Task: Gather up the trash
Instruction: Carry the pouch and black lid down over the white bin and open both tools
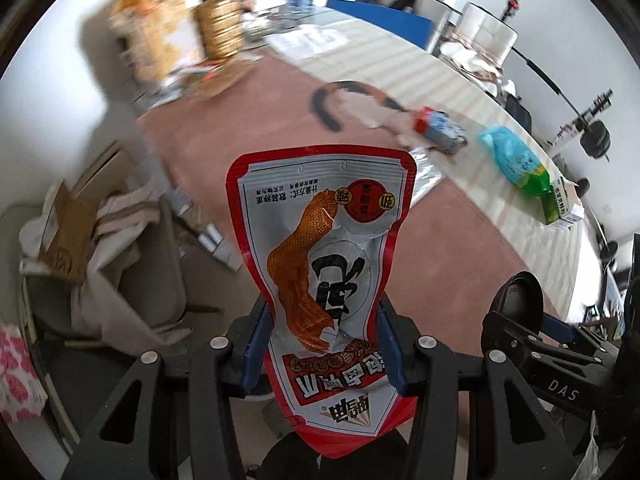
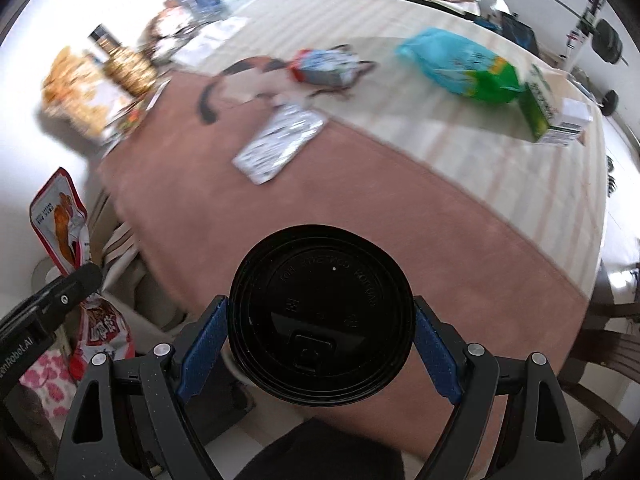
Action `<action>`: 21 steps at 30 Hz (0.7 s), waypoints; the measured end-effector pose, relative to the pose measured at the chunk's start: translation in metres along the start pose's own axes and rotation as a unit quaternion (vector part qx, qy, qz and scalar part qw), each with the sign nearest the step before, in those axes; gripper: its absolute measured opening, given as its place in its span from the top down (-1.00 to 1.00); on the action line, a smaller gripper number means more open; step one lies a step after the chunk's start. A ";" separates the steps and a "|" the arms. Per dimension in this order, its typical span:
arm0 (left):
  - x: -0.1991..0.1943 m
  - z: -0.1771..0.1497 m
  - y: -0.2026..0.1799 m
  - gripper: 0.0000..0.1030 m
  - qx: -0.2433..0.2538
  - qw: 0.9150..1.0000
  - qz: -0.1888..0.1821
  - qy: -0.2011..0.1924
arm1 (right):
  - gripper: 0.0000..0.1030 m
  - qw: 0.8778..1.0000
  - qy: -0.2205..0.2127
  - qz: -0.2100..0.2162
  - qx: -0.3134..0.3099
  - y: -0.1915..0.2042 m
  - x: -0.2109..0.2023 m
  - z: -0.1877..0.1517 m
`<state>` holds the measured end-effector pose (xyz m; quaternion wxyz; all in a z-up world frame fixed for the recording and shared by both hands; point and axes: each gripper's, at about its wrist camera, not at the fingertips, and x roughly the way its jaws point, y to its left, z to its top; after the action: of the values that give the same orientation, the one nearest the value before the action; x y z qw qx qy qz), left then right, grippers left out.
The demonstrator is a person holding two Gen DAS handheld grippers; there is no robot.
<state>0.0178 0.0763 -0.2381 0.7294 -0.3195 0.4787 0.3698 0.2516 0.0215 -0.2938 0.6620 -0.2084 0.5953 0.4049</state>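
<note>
Left gripper (image 1: 324, 344) clamped tight on a red-and-silver snack pouch (image 1: 320, 248), blue pads pinching its lower half, pouch standing up out of the jaws. Seen off the left edge of the table (image 2: 360, 216), above a bin (image 1: 132, 280) stuffed with cardboard and paper. Same pouch (image 2: 64, 224) visible at the left in the right wrist view, held by the black finger of the left gripper.

Right gripper (image 2: 320, 344) spread wide around a cup with a black lid (image 2: 320, 316), pads pressed on both sides just under the lid rim. Held over the near, brown part of the table, close to its front edge.

Still lying on the table, well beyond the cup: a silver wrapper (image 2: 280, 140) where the brown cloth met the striped cloth; a small red-and-blue packet (image 2: 324, 66) farther back beside a calico cat (image 2: 248, 76); a blue-green bag (image 2: 464, 64) to the right of those; a green carton (image 2: 552, 112) touching the bag, near the table's right edge. Background blurred; boxes (image 2: 92, 88) at the far left corner of the table hard to read.
</note>
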 end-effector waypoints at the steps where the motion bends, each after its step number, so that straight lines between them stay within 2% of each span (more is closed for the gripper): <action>1: -0.002 -0.007 0.014 0.12 -0.007 1.000 0.001 0.002 | -0.72 1.000 0.001 0.004 -0.006 0.014 0.000 -0.009; 5: 0.007 -0.046 0.079 0.12 -0.043 0.999 -0.002 0.030 | -0.72 0.999 0.016 0.017 -0.022 0.060 0.012 -0.045; 9: 0.046 -0.082 0.138 0.12 -0.089 0.993 -0.016 0.082 | -0.72 0.998 0.052 0.030 -0.034 0.100 0.052 -0.085; 11: 0.078 -0.102 0.166 0.12 -0.121 0.986 -0.029 0.115 | -0.72 0.995 0.085 0.035 -0.032 0.112 0.083 -0.102; 16: 0.164 -0.144 0.213 0.11 -0.179 0.969 -0.051 0.164 | -0.73 0.989 0.135 0.030 -0.043 0.126 0.165 -0.133; 19: 0.236 -0.175 0.237 0.05 -0.214 0.953 -0.073 0.203 | -0.73 0.985 0.162 0.027 -0.044 0.127 0.229 -0.153; 21: 0.269 -0.190 0.247 -0.02 -0.234 0.945 -0.081 0.211 | -0.73 0.982 0.183 0.029 -0.045 0.126 0.280 -0.167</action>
<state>-0.2070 0.1125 -0.5812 0.5435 -0.5898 0.4941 0.3356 0.0391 0.0490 -0.5702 0.5194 -0.2911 0.6935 0.4055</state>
